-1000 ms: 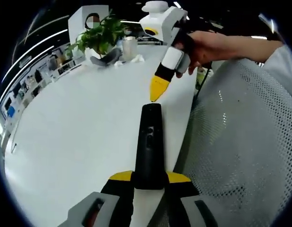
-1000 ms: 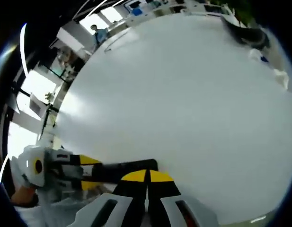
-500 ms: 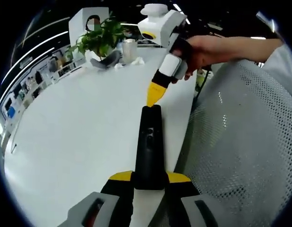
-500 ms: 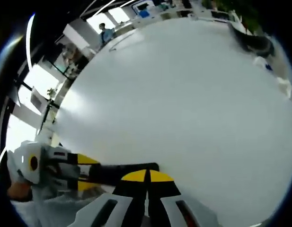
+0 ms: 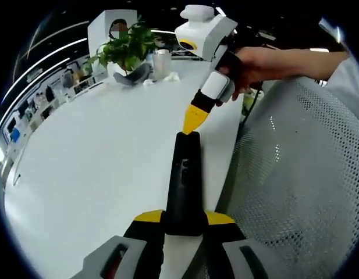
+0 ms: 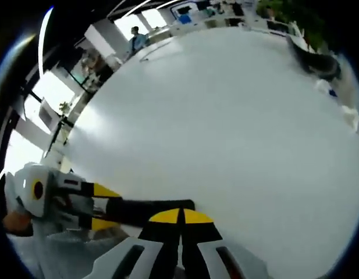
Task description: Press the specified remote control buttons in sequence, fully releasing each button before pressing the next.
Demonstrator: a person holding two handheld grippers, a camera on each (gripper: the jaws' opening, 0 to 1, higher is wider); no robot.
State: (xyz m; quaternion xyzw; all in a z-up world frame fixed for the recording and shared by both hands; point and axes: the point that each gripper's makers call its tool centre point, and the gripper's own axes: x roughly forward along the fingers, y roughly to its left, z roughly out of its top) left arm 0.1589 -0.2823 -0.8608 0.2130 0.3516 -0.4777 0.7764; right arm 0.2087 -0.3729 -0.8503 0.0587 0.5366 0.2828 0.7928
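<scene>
A long black remote [image 5: 182, 174] stands out over the white table [image 5: 98, 145], with my left gripper [image 5: 184, 216] shut on its near end. My right gripper [image 5: 194, 119], held by a hand, comes in from the upper right. Its jaws are shut with nothing between them, and their yellow tip rests against the remote's far end. In the right gripper view my right gripper [image 6: 180, 216] sits just over the remote [image 6: 156, 206]. The left gripper [image 6: 103, 207] holds the remote from the left there.
At the table's far end stand a potted plant [image 5: 124, 46], a white cup [image 5: 162, 61] and a dark curved object [image 6: 316, 61]. A grey mesh chair [image 5: 295, 174] is right beside the table edge. A person [image 6: 135, 38] stands far off.
My right gripper has tilted more upright and its tip has closed the small gap onto the remote's far end. The left gripper and remote have stayed put.
</scene>
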